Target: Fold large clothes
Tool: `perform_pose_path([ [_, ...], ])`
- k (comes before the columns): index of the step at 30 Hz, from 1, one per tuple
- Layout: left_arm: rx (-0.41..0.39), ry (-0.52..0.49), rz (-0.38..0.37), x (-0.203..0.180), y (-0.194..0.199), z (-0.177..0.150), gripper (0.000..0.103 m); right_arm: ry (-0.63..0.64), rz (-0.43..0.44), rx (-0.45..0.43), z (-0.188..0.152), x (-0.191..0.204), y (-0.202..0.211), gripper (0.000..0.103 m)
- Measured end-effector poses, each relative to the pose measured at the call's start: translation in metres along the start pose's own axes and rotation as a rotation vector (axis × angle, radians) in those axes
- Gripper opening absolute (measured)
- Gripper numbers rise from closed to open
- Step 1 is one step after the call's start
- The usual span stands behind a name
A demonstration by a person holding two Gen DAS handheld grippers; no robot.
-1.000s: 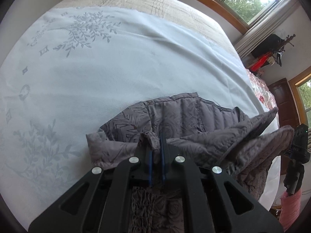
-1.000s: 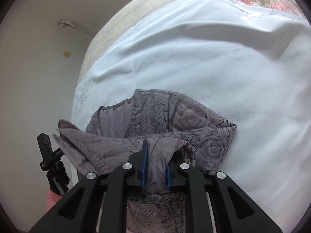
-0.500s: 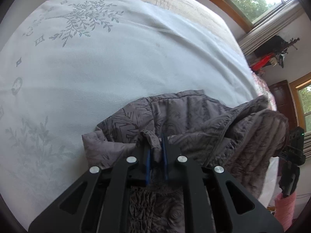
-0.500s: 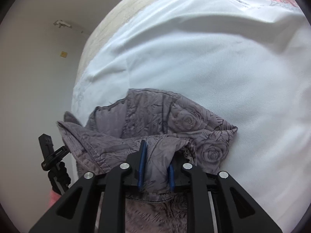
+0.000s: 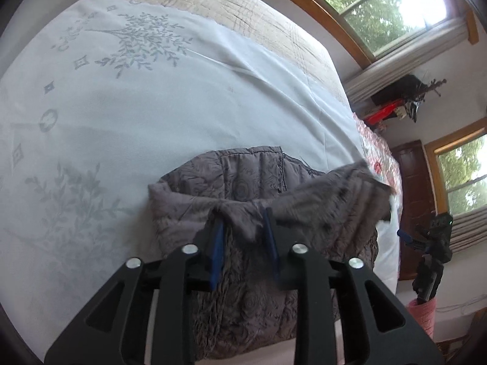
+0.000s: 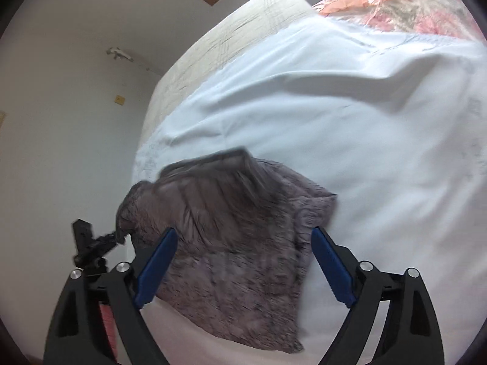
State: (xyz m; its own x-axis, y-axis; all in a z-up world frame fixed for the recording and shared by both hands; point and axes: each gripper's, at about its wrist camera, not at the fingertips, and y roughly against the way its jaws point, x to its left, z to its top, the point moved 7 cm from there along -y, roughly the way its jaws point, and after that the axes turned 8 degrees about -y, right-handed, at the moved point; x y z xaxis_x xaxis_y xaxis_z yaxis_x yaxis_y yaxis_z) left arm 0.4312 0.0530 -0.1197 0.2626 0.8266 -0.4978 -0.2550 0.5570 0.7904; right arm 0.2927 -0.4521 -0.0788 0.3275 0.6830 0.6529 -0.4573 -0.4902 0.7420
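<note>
**Jacket may slump out of its fold**

Jacket [image 5: 243, 188], grey and quilted, lies bunched on the bed [image 5: 121, 106] near its front edge. My right hand-held gripper [image 6: 243, 261] is spread wide above it, gripping nothing. My left hand-held gripper [image 5: 243, 234] is parted too, fabric lying loose between the pads. With nothing pinned, I think the upper layer could slide off.

your left tongs [image 5: 242, 223] are matte black, with triangular cutouts, blue pads and four round silver screws. your right tongs [image 6: 242, 245] look the same: black arms, blue pads, silver screws.
</note>
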Motion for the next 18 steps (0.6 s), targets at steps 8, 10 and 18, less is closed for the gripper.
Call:
perform_pose_path([
  [8,-0.018,0.000,0.077,0.013,0.000,-0.004,0.041,0.109,-0.109,0.035,-0.014,0.006,-0.037,0.086],
  [10,0.014,-0.033,0.115,0.010,-0.015,-0.012,0.042,0.123,-0.143,0.041,-0.015,0.006,-0.050,0.085],
  [18,0.096,-0.127,0.259,0.009,-0.067,-0.024,0.040,0.149,-0.260,0.072,-0.009,0.000,-0.105,0.051],
])
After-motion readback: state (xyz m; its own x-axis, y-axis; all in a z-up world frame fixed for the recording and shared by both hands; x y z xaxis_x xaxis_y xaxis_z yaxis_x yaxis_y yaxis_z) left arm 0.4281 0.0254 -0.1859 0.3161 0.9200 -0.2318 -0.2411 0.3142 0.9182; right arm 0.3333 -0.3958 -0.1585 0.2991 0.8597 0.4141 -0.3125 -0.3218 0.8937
